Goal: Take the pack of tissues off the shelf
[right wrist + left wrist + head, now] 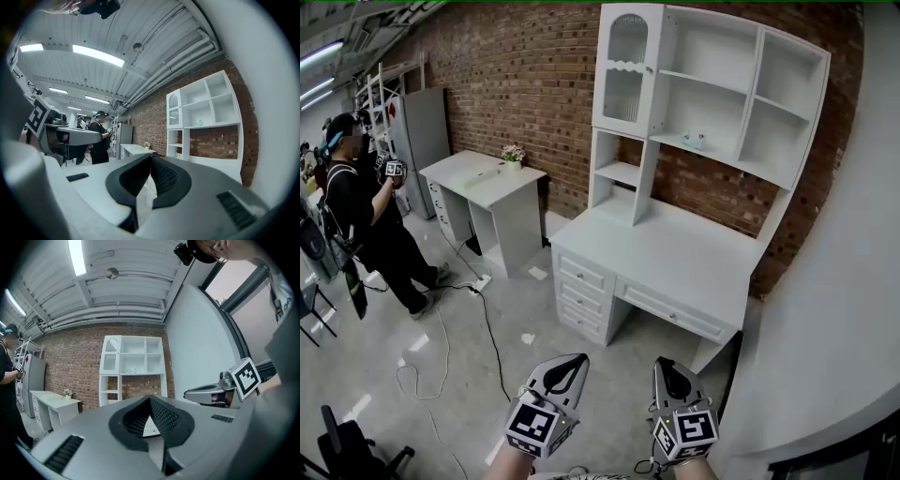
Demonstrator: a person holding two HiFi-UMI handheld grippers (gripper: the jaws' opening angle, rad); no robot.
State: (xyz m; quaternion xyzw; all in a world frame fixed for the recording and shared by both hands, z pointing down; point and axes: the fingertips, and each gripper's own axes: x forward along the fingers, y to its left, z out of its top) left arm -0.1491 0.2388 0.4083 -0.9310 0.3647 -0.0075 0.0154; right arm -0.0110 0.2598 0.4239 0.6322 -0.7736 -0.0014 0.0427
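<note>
White hutch shelf (pixel 727 157) carries the small pale tissue pack (pixel 694 141), at about 1 o'clock from both tongs and well apart, beyond the desk (pixel 675 253). Its long axis is too small to tell. The right gripper (pixel 661 364) is likely nearer than the left gripper (pixel 577 359). Both sets of jaws are closed tip to tip and empty. Only the head view shows the floor between.

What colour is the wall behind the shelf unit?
The wall is red-brown brick; head view shows it best.

Against brick wall (pixel 525 75): counter (pixel 675 253) with shelf unit (pixel 712 94) on top, pack of tissues (pixel 695 141) on its middle shelf. Left: second counter (pixel 478 178) bearing flower pot (pixel 514 156), person (pixel 366 216) beyond. Foreground: left hand-held gripper (pixel 572 361) beside right hand-held gripper (pixel 661 364).
</note>
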